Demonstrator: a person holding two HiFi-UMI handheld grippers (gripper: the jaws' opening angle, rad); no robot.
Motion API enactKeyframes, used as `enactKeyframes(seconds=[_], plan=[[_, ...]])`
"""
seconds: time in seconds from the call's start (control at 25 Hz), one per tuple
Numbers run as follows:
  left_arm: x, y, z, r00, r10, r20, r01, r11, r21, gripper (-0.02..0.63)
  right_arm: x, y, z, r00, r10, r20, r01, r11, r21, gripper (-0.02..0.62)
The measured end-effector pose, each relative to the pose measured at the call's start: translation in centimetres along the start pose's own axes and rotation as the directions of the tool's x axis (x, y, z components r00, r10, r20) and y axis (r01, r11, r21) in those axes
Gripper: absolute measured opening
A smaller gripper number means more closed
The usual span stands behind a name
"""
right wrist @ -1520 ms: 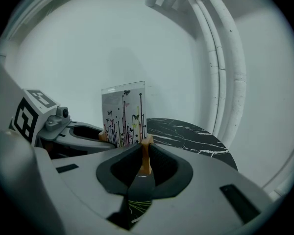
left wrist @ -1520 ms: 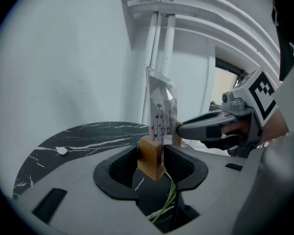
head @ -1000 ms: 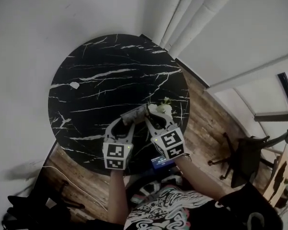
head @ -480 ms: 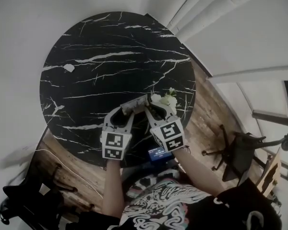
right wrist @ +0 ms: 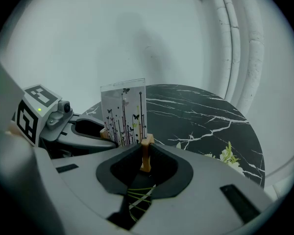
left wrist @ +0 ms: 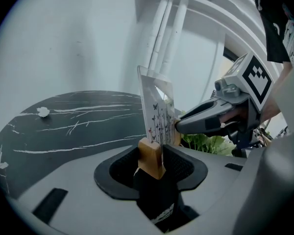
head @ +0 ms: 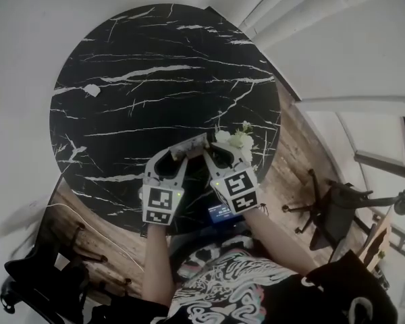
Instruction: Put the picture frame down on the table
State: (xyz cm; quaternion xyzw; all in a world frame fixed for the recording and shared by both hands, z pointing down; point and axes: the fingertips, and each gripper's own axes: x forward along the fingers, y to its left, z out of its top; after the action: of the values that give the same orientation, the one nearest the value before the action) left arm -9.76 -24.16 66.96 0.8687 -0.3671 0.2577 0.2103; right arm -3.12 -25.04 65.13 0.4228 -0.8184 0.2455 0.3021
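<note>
The picture frame [head: 191,147] is a clear upright panel printed with flowers and butterflies, set on a small wooden base. Both grippers hold it over the near right part of the round black marble table [head: 155,79]. My left gripper [head: 177,155] is shut on the left end of the base and my right gripper [head: 208,155] on the right end. In the left gripper view the wooden base [left wrist: 151,156] sits between the jaws, and the panel [left wrist: 157,111] stands above it. The right gripper view shows the panel [right wrist: 123,112] and the base end [right wrist: 146,155] pinched between the jaws.
White and green flowers [head: 237,139] lie on the table just right of the frame. A small white scrap [head: 91,90] sits at the table's far left. A black office chair [head: 337,204] stands on the wooden floor to the right. White pipes run up the wall behind the table.
Both grippers keep their hold on the frame. The head view has shifted, so more of the table shows, and the frame sits a little further in from the near edge.
</note>
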Motion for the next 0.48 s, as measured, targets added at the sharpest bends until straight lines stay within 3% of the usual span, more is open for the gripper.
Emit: enactKeyframes(seconds=[0.48], plan=[[0.5,-0.3,-1.3,0.999,0.04,-0.002,-0.04,0.993,0.107,0.17,0.4,0.0,-1.4,0.999,-0.002,-0.039,0.002,1.0,-0.011,0.054]])
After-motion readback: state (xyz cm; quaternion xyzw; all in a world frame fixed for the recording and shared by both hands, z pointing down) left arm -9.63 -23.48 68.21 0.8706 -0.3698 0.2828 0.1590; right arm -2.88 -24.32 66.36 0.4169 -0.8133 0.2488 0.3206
